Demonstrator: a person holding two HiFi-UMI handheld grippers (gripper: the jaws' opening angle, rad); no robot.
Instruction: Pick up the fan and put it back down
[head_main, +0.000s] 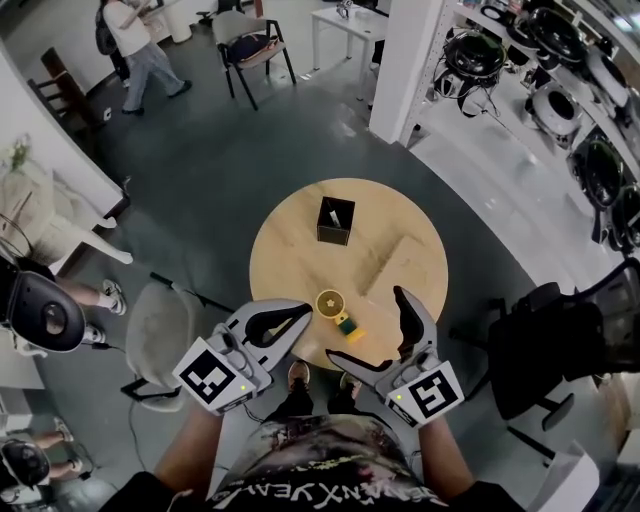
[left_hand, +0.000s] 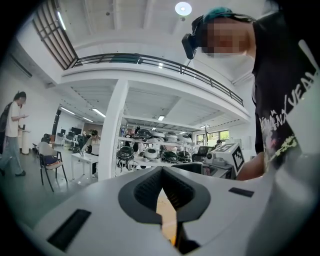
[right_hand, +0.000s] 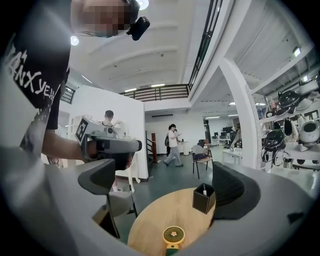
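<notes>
A small yellow fan (head_main: 331, 302) with a green handle lies flat on the round wooden table (head_main: 300, 225), near its front edge. It also shows low in the right gripper view, where the fan (right_hand: 173, 234) lies between and beyond the jaws. My right gripper (head_main: 367, 325) stands open just right of the fan, holding nothing; in its own view the right gripper (right_hand: 167, 186) gapes wide. My left gripper (head_main: 302, 313) hovers left of the fan with its jaws closed together and empty. Its own view shows the left gripper (left_hand: 161, 173) closed, with only a sliver of table behind.
A black square holder (head_main: 335, 220) stands mid-table, seen again as the black holder (right_hand: 203, 197). A white chair (head_main: 160, 335) is left of the table, a black office chair (head_main: 560, 345) right. A pillar (head_main: 410, 60) and shelves of gear (head_main: 570, 90) lie beyond; a person (head_main: 135, 45) walks far left.
</notes>
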